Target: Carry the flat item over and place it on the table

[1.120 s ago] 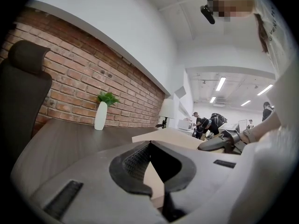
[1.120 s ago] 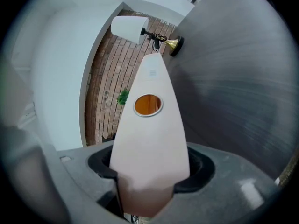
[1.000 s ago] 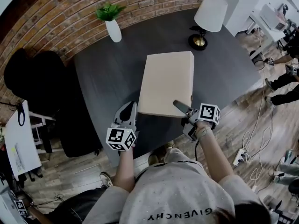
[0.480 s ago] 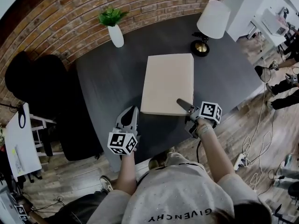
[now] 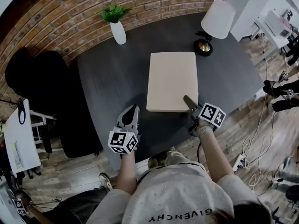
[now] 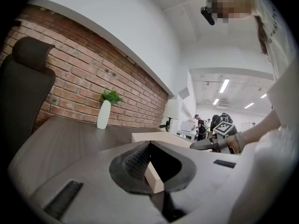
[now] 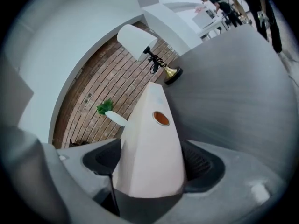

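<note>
- Right gripper (image 7: pixel 152 162): its jaws have just been opening and now stand released, with the near edge of the flat board (image 5: pixel 172 80) between them, at the board's 5 o'clock corner.
- Left gripper (image 5: pixel 131 113): jaws apart, grasping nothing, just off the board's 7 o'clock corner, which shows through the gap between them.
- The pale flat board lies flat in the middle of the dark table (image 5: pixel 112 78).
- A white-shaded lamp (image 5: pixel 216 20) stands at 1 o'clock from the board, and a white vase (image 5: pixel 117 29) with a green plant at 10 o'clock, both well apart from it.
</note>
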Demonstrator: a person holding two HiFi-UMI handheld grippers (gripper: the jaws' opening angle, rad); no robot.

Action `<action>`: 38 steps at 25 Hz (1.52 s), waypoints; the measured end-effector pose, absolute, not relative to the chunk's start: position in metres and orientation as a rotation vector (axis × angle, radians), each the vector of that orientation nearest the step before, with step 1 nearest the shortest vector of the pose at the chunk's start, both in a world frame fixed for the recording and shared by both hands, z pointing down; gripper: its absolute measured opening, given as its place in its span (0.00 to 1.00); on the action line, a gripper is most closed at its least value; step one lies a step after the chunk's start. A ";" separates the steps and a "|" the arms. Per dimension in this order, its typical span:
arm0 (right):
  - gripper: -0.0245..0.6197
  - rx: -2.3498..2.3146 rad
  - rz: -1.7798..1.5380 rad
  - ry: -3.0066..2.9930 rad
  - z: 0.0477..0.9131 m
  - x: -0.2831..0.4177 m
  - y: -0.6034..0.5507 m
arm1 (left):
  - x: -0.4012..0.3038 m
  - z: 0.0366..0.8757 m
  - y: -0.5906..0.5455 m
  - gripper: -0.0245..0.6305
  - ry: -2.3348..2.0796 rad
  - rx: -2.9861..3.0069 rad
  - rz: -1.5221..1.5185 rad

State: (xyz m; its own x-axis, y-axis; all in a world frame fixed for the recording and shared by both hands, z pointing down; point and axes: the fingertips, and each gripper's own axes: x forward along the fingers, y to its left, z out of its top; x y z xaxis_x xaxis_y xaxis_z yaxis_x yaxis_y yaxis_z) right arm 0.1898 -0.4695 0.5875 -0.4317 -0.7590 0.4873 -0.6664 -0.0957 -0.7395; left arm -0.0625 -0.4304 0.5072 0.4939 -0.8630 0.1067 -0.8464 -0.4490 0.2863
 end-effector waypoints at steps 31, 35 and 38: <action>0.21 -1.858 -0.904 2.527 0.540 0.192 -0.456 | -0.070 0.504 -0.419 0.03 -1.423 2.440 -0.068; 0.07 -1.870 -0.823 2.541 0.531 0.192 -0.447 | -0.067 0.502 -0.416 0.03 -1.408 2.459 -0.069; 0.04 -1.858 -0.778 2.546 0.523 0.189 -0.438 | -0.065 0.499 -0.412 0.03 -1.397 2.471 -0.076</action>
